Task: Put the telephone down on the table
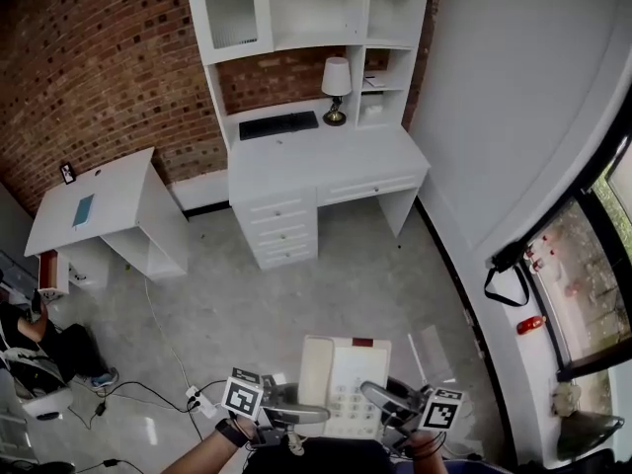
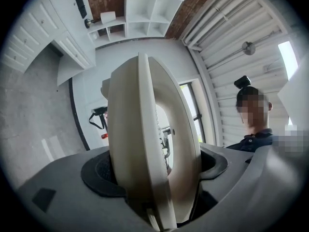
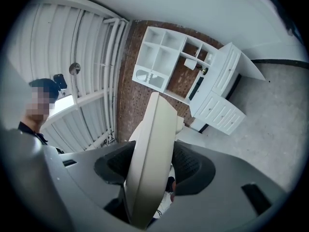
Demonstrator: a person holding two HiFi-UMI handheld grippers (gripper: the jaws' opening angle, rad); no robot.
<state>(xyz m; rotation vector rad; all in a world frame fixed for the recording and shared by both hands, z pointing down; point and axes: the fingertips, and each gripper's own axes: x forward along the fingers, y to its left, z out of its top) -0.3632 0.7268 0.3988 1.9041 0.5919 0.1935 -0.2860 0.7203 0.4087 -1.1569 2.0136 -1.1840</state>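
A cream push-button telephone hangs over the grey floor at the bottom of the head view, held flat between both grippers. My left gripper is shut on its left edge and my right gripper is shut on its right edge. In the left gripper view the telephone stands edge-on between the dark pads of that gripper. The right gripper view shows the telephone edge-on as well, squeezed in that gripper. A white desk with a hutch stands far ahead against the brick wall.
On the desk lie a black keyboard and a lamp. A smaller white table stands at the left. Cables and a power strip lie on the floor near my left hand. A seated person is at the far left, and a window sill runs along the right.
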